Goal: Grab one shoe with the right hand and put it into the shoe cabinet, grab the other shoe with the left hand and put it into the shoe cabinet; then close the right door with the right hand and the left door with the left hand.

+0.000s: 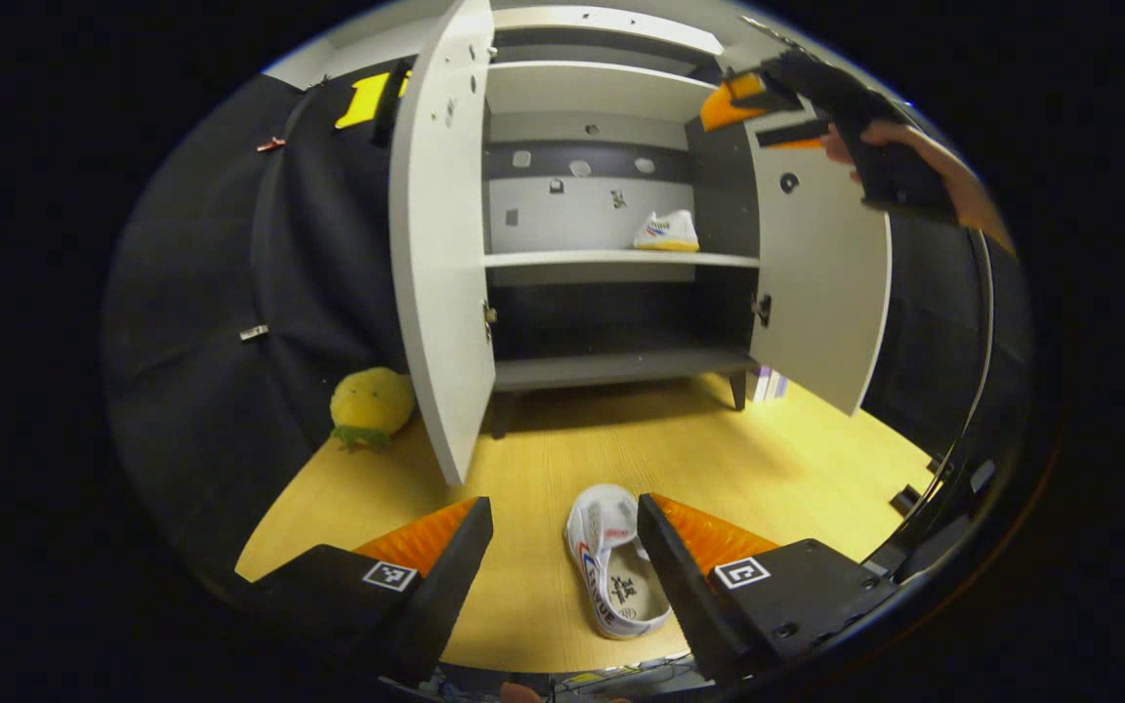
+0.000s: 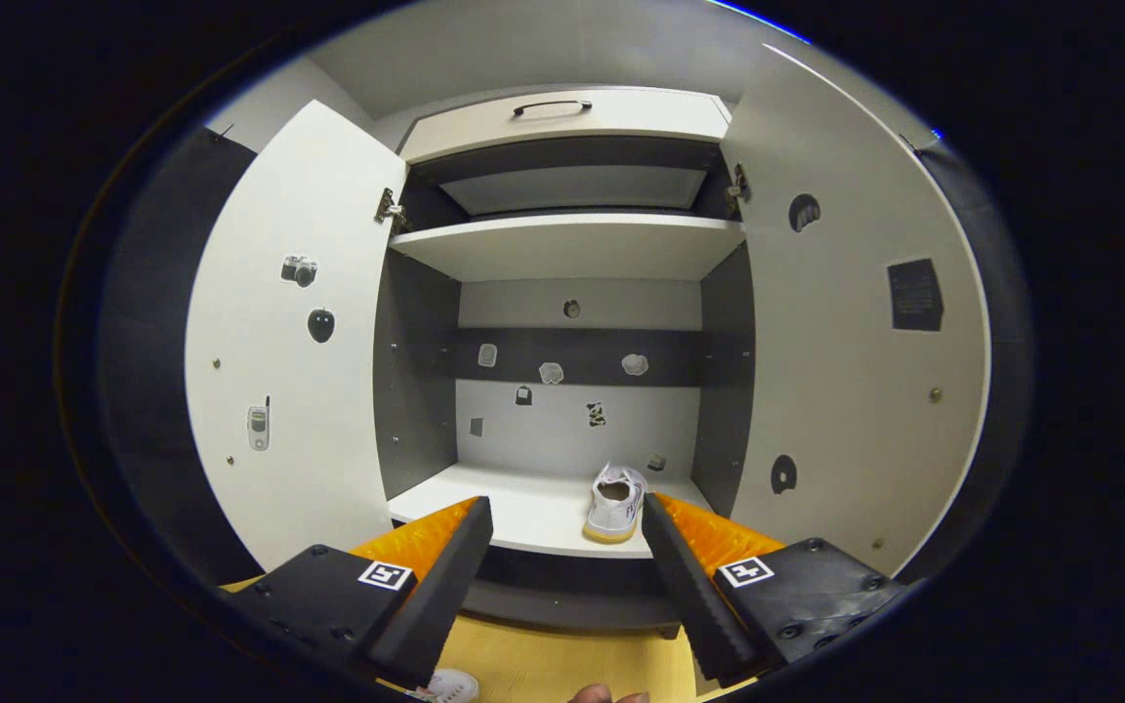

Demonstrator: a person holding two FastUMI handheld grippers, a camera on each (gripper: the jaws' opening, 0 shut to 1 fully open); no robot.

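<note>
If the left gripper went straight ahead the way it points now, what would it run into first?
Most likely the shoe on the floor: it lies just ahead of the open left gripper, close to the inner side of its right-hand finger. Depth is unclear, so it could pass above the shoe toward the cabinet.

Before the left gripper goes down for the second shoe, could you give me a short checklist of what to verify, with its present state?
1. First shoe resting on the cabinet's middle shelf, released: ok.
2. Second shoe lying on the floor, in front of the left gripper: ok.
3. Left gripper's jaws open and empty: ok.
4. Shoe centred between the jaws: not ok, it sits close to one finger.
5. Left door and right door open for the placement: ok.
6. Right gripper clear of the opening: cannot tell; it is raised by the right door's top.
</note>
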